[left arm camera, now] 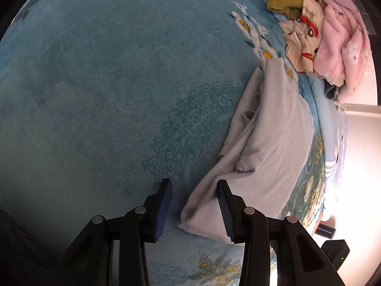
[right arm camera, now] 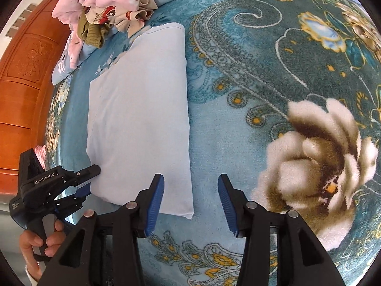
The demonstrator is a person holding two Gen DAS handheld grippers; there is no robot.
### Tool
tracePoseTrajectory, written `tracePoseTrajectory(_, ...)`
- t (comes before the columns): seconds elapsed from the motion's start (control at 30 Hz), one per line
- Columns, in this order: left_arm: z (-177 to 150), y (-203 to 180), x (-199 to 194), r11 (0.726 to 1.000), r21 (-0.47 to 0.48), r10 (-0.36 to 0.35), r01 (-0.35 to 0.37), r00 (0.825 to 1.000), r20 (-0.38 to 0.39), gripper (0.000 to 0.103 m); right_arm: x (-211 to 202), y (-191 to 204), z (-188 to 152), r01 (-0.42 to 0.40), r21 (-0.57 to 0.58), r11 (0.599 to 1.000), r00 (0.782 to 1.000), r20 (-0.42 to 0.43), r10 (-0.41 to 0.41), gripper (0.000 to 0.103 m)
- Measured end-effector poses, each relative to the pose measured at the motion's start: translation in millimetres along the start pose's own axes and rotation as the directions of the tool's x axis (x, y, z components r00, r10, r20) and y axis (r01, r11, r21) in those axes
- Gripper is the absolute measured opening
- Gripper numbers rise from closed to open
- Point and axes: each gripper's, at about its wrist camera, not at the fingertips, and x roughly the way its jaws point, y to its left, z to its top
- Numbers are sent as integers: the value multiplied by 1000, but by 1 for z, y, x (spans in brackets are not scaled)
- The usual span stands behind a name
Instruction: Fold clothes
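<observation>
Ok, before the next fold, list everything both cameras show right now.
Folded garment: one, pale grey-white, flat on the blanket, long rectangle.
Blanket: one, teal plush with floral print, covers the surface.
Clothes pile: one heap, pink fleece, cartoon-print cream and olive knit pieces, beyond the garment's far end.
Headboard: one, carved orange-brown wood, past the blanket's edge.
Left claw: black with blue pads, open, at the garment's near corner, one finger resting on the cloth.
Right claw: black with blue pads, open, over the garment's other near corner.
Left hand: gripping the left claw's handle.
</observation>
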Motion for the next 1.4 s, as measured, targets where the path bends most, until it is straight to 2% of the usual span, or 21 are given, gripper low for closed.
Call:
tracePoseTrajectory(0.1,-1,4,-22,998,-6,-67,68,993,98,43,2,1,-4,-25,-5,1000,1000,-6,25,54)
tracePoseTrajectory(0.2,0,10,-46,987,-9,-157,162,969,190,43,4,-1,-9,-40,-2,999,999,-11,40,54)
tracePoseTrajectory(0.27,1,17,-53,981,-25,-182,191,961,211,43,6,-4,-13,-54,10,998,998,-18,54,54)
tracePoseTrajectory(0.33,0,22,-52,978,-46,-189,202,961,201,43,9,-5,-16,-73,27,997,997,-24,73,54)
tracePoseTrajectory(0.5,1,19,-60,983,-26,-171,181,959,225,43,15,0,-20,-158,51,986,987,-18,159,51)
tracePoseTrajectory(0.57,1,15,-59,985,-16,-165,173,960,227,43,15,-1,-21,-129,59,990,991,-17,130,26)
tracePoseTrajectory(0.67,4,15,-52,984,-36,-163,174,962,217,43,16,-10,-21,-155,99,983,988,-15,157,10)
tracePoseTrajectory(0.93,6,17,-51,987,-49,-140,155,962,235,43,11,-3,-14,-167,91,982,985,-23,170,6)
tracePoseTrajectory(1.13,6,19,-54,987,-52,-135,152,958,253,43,-5,-16,-9,-186,100,978,982,-14,188,6)
tracePoseTrajectory(1.4,6,19,-52,987,-54,-133,151,960,247,43,-40,-18,22,-131,-33,991,991,12,132,6)
